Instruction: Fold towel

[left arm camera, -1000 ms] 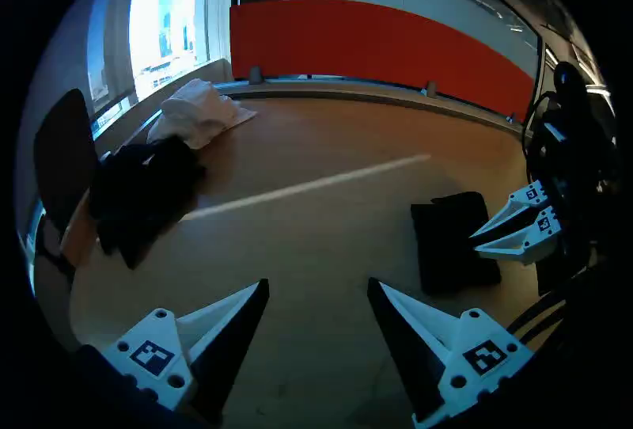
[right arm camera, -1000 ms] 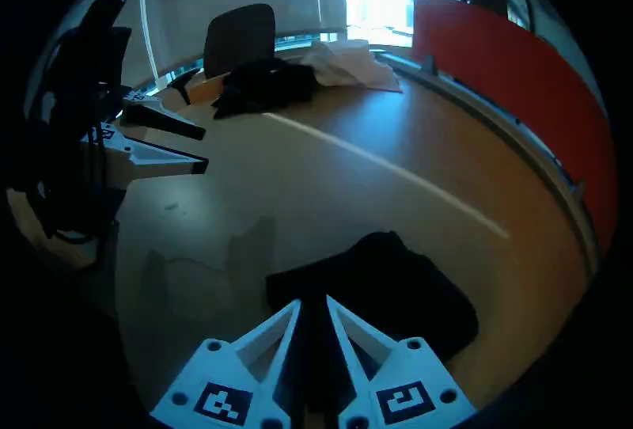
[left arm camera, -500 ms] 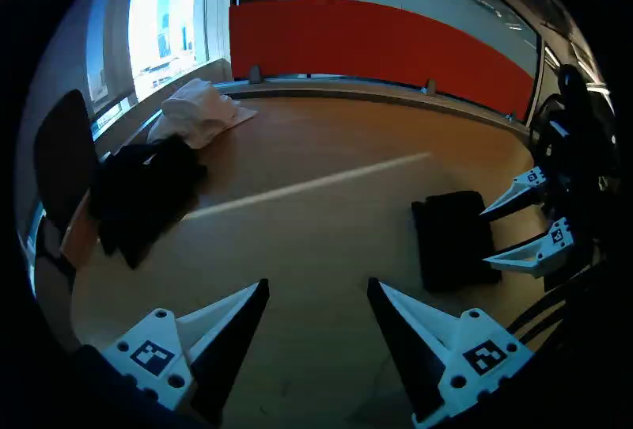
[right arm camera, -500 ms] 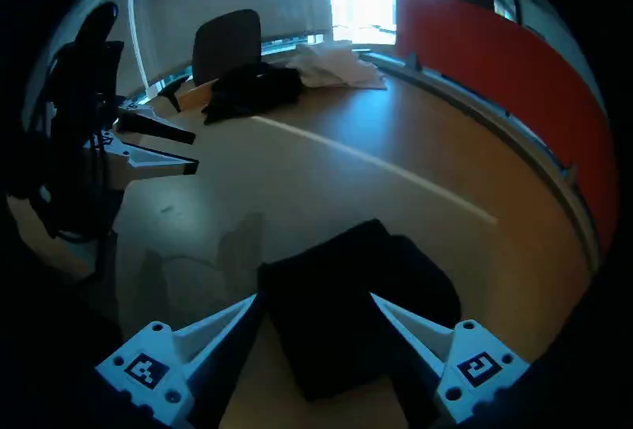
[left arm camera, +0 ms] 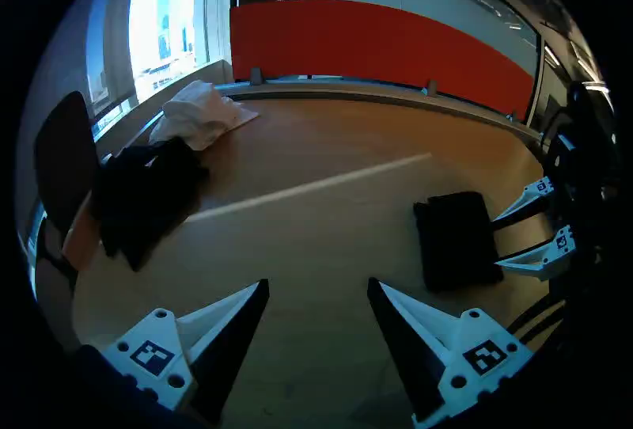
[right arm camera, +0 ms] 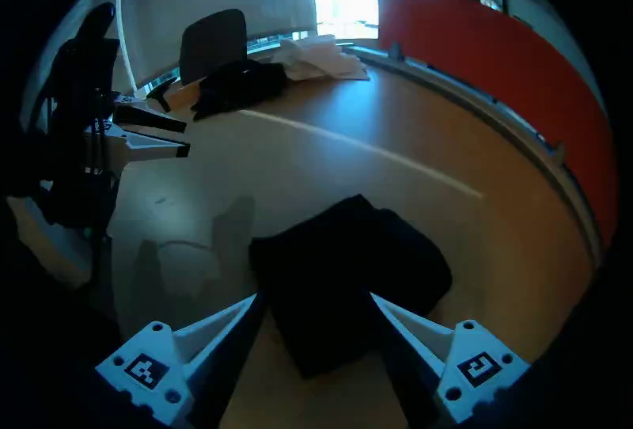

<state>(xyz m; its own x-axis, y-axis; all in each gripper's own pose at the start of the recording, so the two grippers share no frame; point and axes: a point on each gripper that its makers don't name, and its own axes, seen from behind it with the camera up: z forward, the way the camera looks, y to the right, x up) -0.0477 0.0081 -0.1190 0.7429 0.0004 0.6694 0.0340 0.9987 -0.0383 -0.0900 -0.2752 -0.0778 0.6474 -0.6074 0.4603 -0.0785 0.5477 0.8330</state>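
**Left gripper view.** The left hand-held gripper (left arm camera: 316, 285) sits at 6 o'clock with its fingers spread wide. Only bare table (left arm camera: 316, 215) shows between them. I cannot tell whether the tips touch the wood.

The towel (left arm camera: 457, 239) is black and folded to a compact rectangle. It lies flat on the table at 4 o'clock, well apart from this gripper.

The right hand-held gripper (left arm camera: 497, 244) reaches in from 3 o'clock, fingers wide, tips at the towel's right edge. Contact is unclear.

A thin pale strip of light (left arm camera: 308, 185) crosses the table at mid-frame.

- **9 o'clock:** a black cloth heap (left arm camera: 146, 191) by the table edge, with a dark chair (left arm camera: 63, 160) just beyond it.
- **10 o'clock:** a white cloth heap (left arm camera: 198, 112), farther back.
- **12 o'clock:** a red partition (left arm camera: 380, 41) along the far table edge.
- **11 o'clock:** a bright window (left arm camera: 166, 25).

**Right gripper view.** The right hand-held gripper's own fingers are at 6 o'clock and spread wide. The towel's near corner lies between them, and they flank the cloth without closing on it. The rest of the towel spreads toward centre frame, flat on the wood.

The left hand-held gripper is at 9 o'clock, open and well apart from the towel. The black cloth heap is at 11 o'clock with the chair behind it, and the white cloth heap is near 12 o'clock. The red partition curves from 1 to 3 o'clock.
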